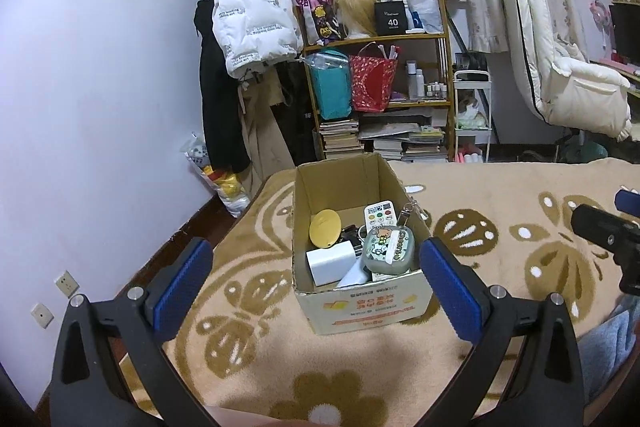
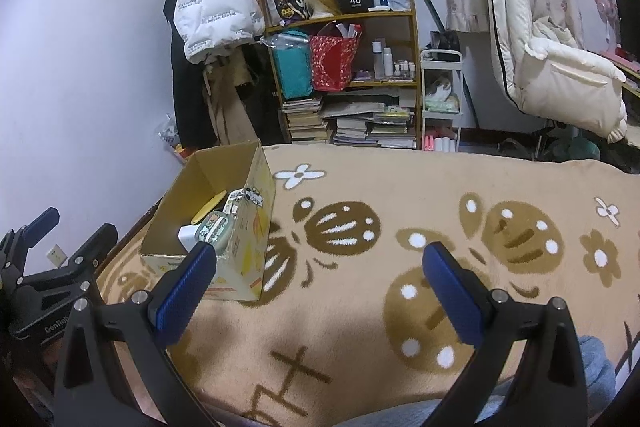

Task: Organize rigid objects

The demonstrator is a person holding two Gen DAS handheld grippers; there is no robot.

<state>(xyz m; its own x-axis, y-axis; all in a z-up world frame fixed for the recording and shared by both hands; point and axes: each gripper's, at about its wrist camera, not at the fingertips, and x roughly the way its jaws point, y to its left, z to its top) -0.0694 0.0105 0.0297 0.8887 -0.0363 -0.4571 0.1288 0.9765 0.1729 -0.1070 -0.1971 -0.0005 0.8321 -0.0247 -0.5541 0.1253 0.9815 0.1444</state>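
An open cardboard box stands on the patterned blanket. Inside lie a white remote, a yellow disc, a white charger block, a grey-green cartoon case and a keyring. My left gripper is open and empty, its pads either side of the box's near end, held above it. My right gripper is open and empty over the bare blanket, to the right of the box. The left gripper also shows at the left edge of the right wrist view.
The beige blanket with brown flower shapes covers the bed. Behind stand a wooden shelf with bags, bottles and stacked books, hung coats, a white cart and a padded white chair. The wall is to the left.
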